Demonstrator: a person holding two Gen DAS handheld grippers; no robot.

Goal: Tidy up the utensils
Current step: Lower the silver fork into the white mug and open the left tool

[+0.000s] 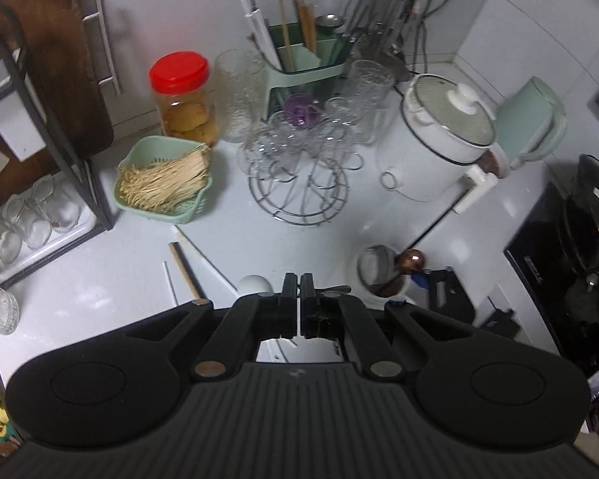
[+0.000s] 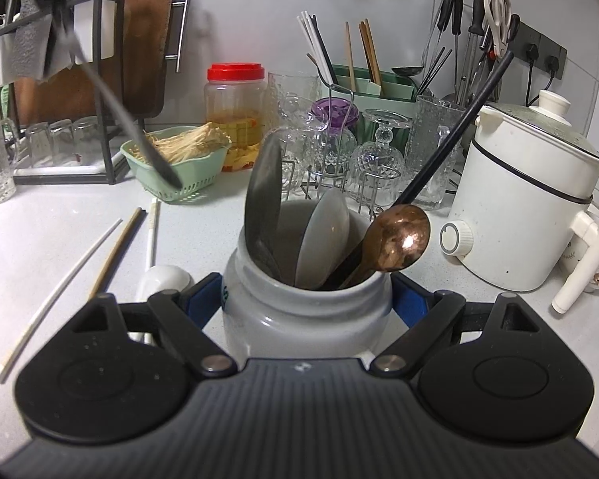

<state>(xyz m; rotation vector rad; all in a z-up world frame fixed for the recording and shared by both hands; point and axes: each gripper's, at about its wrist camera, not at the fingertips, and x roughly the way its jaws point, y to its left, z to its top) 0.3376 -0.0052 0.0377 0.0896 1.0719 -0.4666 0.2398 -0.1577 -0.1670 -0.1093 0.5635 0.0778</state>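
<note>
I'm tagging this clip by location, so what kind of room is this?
Most likely a home kitchen counter. A white electric cooker stands by wall sockets, chopsticks fill a green drainer, and glasses hang on a wire rack.

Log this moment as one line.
left hand-held gripper: shut on metal spoon, aloft | right hand-held gripper: grips grey jar | counter: chopsticks, white spoon loose
</note>
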